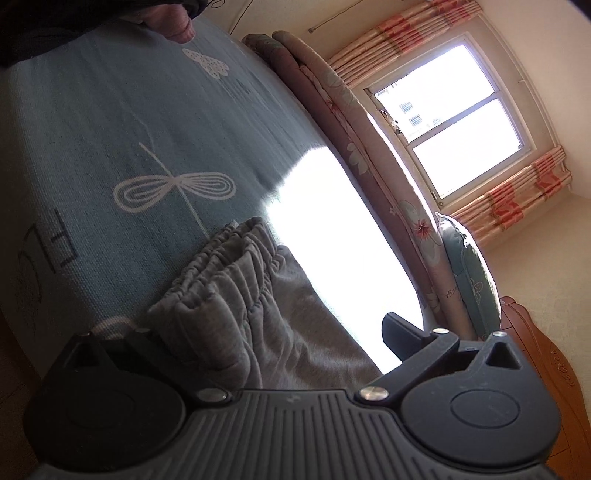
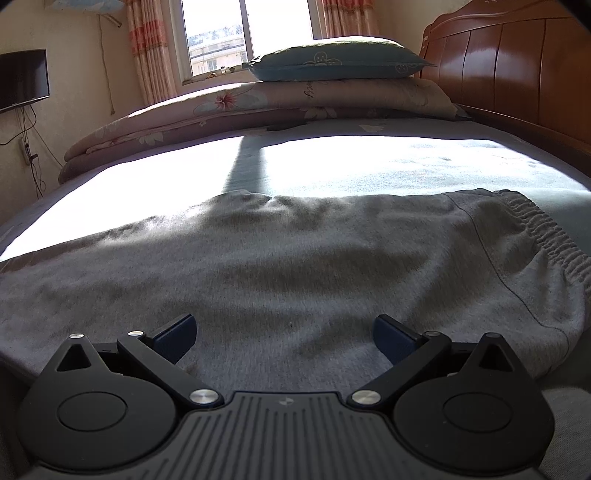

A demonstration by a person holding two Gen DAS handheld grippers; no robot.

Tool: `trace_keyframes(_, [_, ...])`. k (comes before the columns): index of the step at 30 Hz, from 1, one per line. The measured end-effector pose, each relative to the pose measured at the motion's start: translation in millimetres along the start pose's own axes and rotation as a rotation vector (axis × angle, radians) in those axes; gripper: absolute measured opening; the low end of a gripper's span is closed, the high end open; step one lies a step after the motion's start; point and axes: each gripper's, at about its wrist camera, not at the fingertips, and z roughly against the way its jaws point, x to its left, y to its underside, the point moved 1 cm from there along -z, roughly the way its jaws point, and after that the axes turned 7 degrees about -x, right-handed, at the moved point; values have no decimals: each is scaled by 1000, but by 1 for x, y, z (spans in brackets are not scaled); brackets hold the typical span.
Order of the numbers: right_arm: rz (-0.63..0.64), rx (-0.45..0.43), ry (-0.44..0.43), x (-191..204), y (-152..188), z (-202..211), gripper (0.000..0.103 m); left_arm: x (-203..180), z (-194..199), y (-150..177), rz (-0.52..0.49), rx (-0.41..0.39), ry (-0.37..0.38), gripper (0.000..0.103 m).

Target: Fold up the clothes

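I see the grey sweatpants (image 2: 280, 266) spread flat on the teal bedspread (image 1: 122, 122), on its near side from the wooden headboard (image 2: 517, 70), their elastic waistband (image 2: 554, 236) at the end nearer that headboard. My right gripper (image 2: 284, 338) hangs just over the middle of the fabric, jaws wide apart, clasping nothing. My left gripper (image 1: 266, 332) sits at the waistband end, the gathered band bunched between its spread jaws; its left finger is buried in shadow behind the folds, so I think it is released, though contact there is hard to judge. A folded floral quilt (image 2: 258, 103) and a pillow (image 2: 332, 59) lie along the bed's far edge, beside the headboard, under the window (image 2: 243, 33).
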Motion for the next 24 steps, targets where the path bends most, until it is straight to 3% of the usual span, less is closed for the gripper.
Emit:
trace_keyframes(11, [21,8,14,3,0,-2,103,3,2,4,11,4,23,102])
trace_keyframes(18, [25,10,16,3,0,-2,103,-9,-2,3,-50,47,-19,99])
trace_keyframes(24, [19,9,11,2,0,-2,103,-6,8,3,-56,45,-52,76])
